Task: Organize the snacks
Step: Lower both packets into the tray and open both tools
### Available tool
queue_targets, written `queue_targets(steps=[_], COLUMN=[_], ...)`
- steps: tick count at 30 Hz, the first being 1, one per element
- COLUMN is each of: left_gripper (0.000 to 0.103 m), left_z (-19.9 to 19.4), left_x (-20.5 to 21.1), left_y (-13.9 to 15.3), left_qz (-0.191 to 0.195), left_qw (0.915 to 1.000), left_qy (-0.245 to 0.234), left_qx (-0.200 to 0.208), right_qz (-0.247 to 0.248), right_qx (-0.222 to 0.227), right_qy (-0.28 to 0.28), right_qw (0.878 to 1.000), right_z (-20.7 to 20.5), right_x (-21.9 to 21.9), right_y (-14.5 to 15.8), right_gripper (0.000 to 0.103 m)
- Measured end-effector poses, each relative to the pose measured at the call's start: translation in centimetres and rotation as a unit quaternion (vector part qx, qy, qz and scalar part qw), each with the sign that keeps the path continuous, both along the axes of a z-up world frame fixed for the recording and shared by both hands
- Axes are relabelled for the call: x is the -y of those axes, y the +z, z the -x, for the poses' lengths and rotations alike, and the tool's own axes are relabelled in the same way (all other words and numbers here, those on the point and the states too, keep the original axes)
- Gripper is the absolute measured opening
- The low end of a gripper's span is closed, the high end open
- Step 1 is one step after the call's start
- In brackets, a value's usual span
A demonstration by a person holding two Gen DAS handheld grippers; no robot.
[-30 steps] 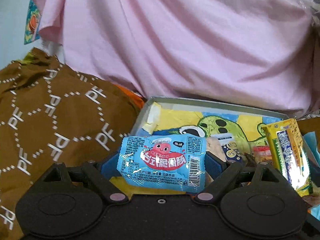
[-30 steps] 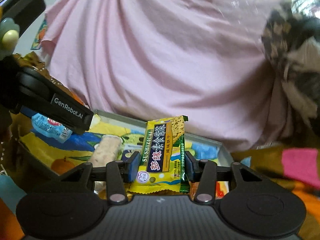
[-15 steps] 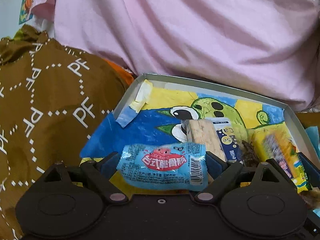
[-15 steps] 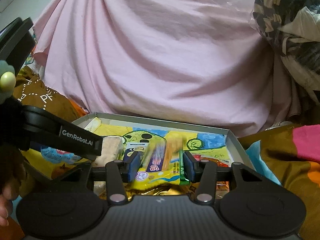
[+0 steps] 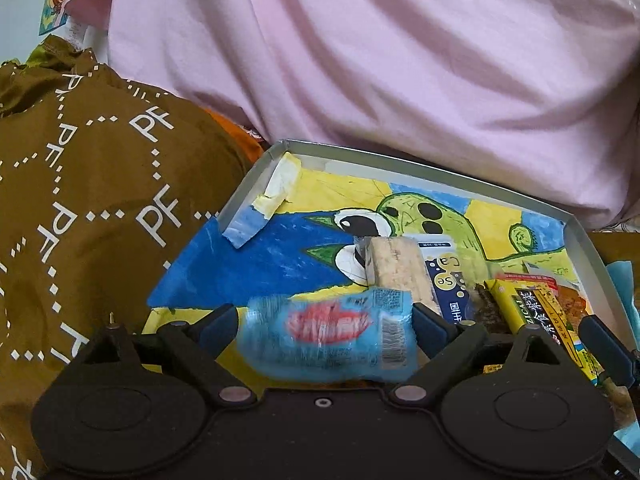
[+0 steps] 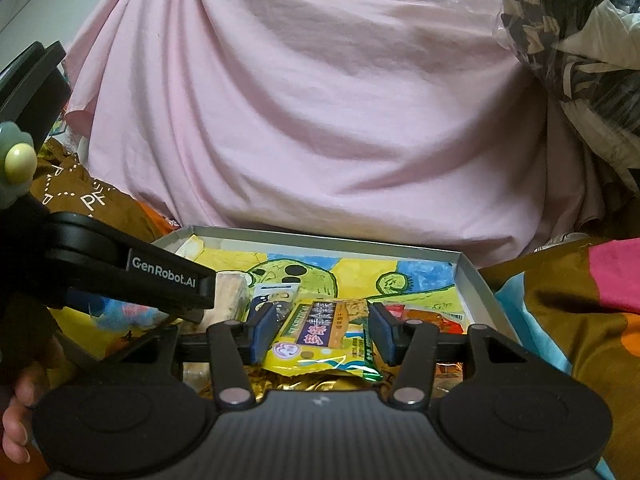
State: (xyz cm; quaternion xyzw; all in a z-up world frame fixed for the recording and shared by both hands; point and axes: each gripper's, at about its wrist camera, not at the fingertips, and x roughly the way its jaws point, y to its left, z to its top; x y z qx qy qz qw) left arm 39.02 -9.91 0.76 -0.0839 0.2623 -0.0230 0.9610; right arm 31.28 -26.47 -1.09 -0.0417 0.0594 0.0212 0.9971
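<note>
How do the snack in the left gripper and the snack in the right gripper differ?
The blue sausage packet lies crosswise between the left gripper fingers and looks motion-blurred; the yellow biscuit packet points lengthwise between the right gripper fingers and reads sharp. Both sit low over the painted tray.

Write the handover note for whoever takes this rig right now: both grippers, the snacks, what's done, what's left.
Left gripper: jaws spread, blue snack packet between them, blurred; grip uncertain.
Right gripper: open, gaps either side of the yellow cracker packet, which lies in the tray.
Also in the tray: beige bar, white-and-navy packet, orange packet.
Done: several snacks are in the tray.
Left: probably confirm the blue packet has landed, withdraw both grippers.
</note>
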Motion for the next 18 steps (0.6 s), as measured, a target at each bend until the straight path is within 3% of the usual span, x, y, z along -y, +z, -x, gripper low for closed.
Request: queue_targets(steps=[18], left_gripper=[0.102], left_z=[0.44], left_x=[0.0], left_y=[0.79], left_qz=[0.0], left_qw=[0.9999], left_qy=[0.009], left_qx=[0.006], right_qz=[-0.003], right_qx=[0.002], right_qy=[0.004], right_qw=[1.0], right_z=[0.3], right_x=[-0.09], right_y=[0.2], right_gripper=[0.074])
